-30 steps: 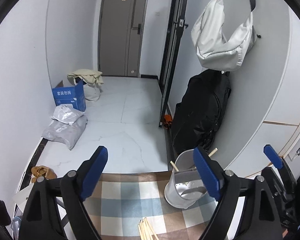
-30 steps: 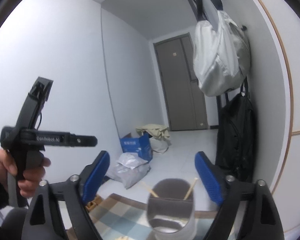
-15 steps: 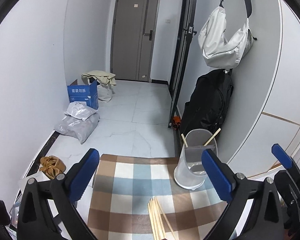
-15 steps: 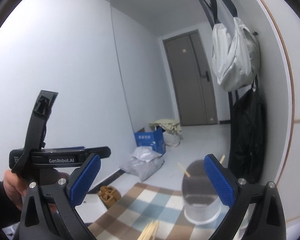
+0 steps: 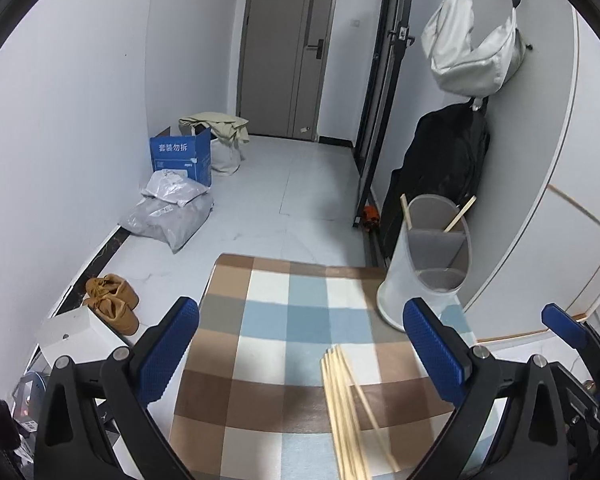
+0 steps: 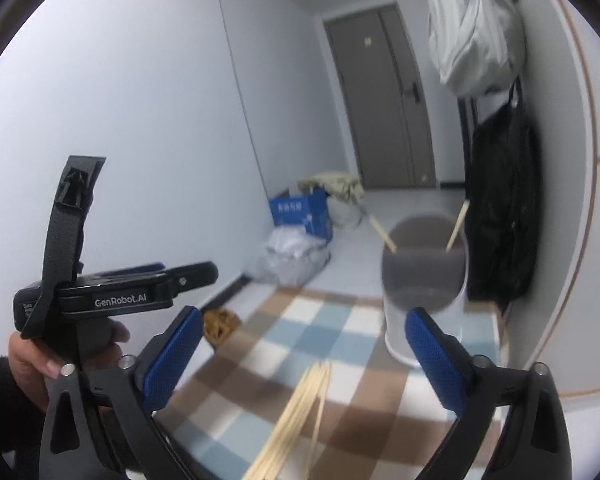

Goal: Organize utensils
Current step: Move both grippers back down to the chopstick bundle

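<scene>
A bundle of wooden chopsticks (image 5: 346, 412) lies on the checked cloth (image 5: 284, 320); it also shows in the right wrist view (image 6: 300, 408). A white utensil holder (image 5: 424, 264) with grey dividers stands at the cloth's far right corner with two chopsticks in it, seen too in the right wrist view (image 6: 424, 280). My left gripper (image 5: 300, 344) is open and empty above the cloth's near part. My right gripper (image 6: 300, 352) is open and empty, held to the right of the left one, above the bundle.
A black backpack (image 5: 440, 168) and a white bag (image 5: 472, 52) hang on the right wall behind the holder. On the floor to the left are a blue box (image 5: 182, 156), plastic bags (image 5: 172, 212) and brown shoes (image 5: 112, 300). A grey door (image 5: 288, 48) is at the back.
Both grippers have pulled back and risen: more of the cloth and the chopstick bundle has come into view, and the holder looks farther away. Both stay open.
</scene>
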`<state>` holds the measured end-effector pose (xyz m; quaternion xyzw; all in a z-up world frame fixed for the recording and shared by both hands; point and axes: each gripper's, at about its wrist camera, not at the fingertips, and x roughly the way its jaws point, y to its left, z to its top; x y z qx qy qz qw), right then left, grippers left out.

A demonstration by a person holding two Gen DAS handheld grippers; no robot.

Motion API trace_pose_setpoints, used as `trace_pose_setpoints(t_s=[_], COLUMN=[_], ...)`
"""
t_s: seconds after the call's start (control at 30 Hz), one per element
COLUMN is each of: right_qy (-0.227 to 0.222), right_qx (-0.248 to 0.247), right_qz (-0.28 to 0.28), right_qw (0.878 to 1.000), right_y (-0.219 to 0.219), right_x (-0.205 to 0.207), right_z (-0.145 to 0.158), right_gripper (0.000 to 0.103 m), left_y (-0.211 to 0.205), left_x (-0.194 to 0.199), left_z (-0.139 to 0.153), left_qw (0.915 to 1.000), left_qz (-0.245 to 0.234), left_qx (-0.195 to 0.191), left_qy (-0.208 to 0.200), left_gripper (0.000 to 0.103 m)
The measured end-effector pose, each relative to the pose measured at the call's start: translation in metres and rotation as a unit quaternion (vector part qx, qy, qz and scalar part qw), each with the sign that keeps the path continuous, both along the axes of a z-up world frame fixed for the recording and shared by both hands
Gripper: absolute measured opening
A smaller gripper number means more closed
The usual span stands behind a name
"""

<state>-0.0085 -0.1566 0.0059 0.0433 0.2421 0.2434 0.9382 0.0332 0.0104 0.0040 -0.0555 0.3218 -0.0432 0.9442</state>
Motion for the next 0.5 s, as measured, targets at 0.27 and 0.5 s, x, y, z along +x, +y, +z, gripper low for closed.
trace_pose_setpoints(t_s=[0.27, 0.5], right_qy=[0.089, 0.187], right_qx=[-0.058, -0.115], right_qz=[-0.003, 0.032], right_qw=[0.994, 0.975], right_y=[0.016, 0.045], right_x=[0.028, 0.080], right_z=[-0.037, -0.080], right_gripper=[0.062, 0.048], left_y=[0.022, 0.046], left_x=[0.002, 0.017], left_z=[-0.021, -0.028], left_qw=[0.9991, 0.9967], left_qz=[0.027, 0.056], left_qx=[-0.004, -0.014], left_qy=[0.033, 0.057], left_gripper=[0.100, 0.100])
